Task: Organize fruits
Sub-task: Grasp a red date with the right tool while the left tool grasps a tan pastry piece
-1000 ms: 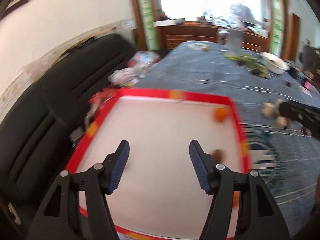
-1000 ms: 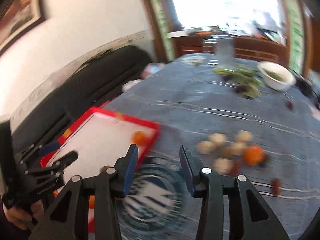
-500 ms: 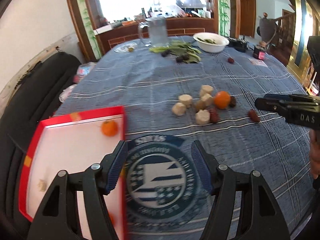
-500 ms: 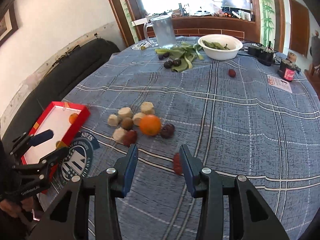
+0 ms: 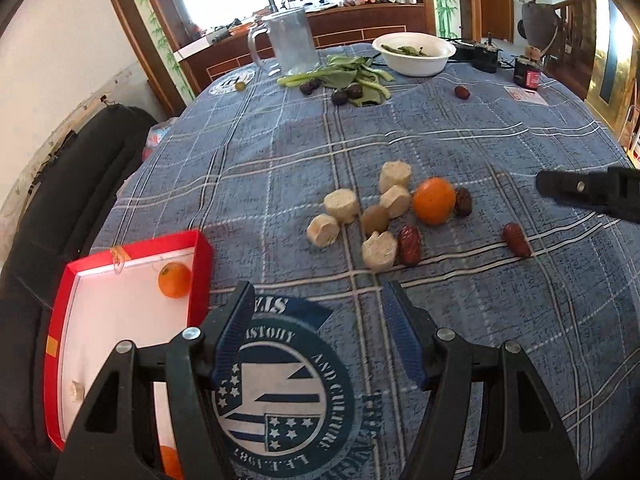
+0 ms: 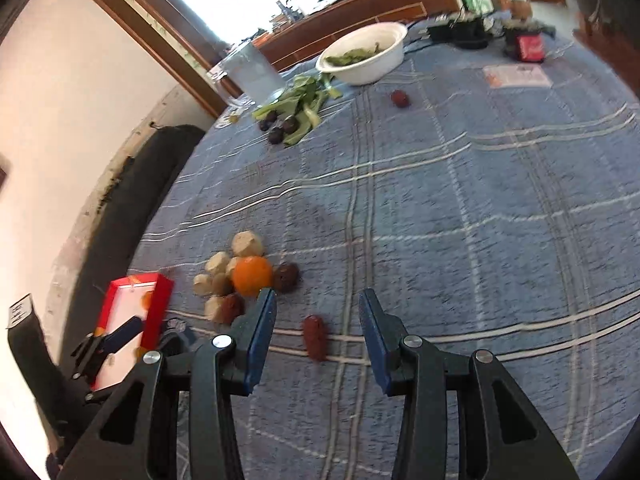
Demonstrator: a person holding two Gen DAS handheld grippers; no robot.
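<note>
A red tray (image 5: 202, 264) with a white floor lies at the table's left edge, a small orange (image 5: 174, 279) in its far corner. On the blue cloth sits a cluster: a large orange (image 5: 434, 201), several pale chunks (image 5: 341, 205) and dark red dates (image 5: 409, 245). One date (image 6: 315, 337) lies apart, just ahead of my right gripper (image 6: 316, 312), whose jaws stand open and empty. My left gripper (image 5: 318, 300) is open over the round emblem (image 5: 280, 396), beside the tray. The right gripper's tip (image 5: 576, 190) shows at the right edge of the left wrist view.
At the far side stand a clear jug (image 5: 290, 42), a white bowl (image 5: 414, 54) of greens, leafy stalks (image 5: 340, 76) with dark plums (image 5: 339, 97) and another date (image 5: 462, 92). A black sofa (image 5: 68, 200) runs along the table's left. Small gadgets (image 6: 524, 46) sit at the back right.
Both grippers have swung right, from over the tray toward the fruit cluster. The right gripper now has the lone date straight ahead of its jaws.
</note>
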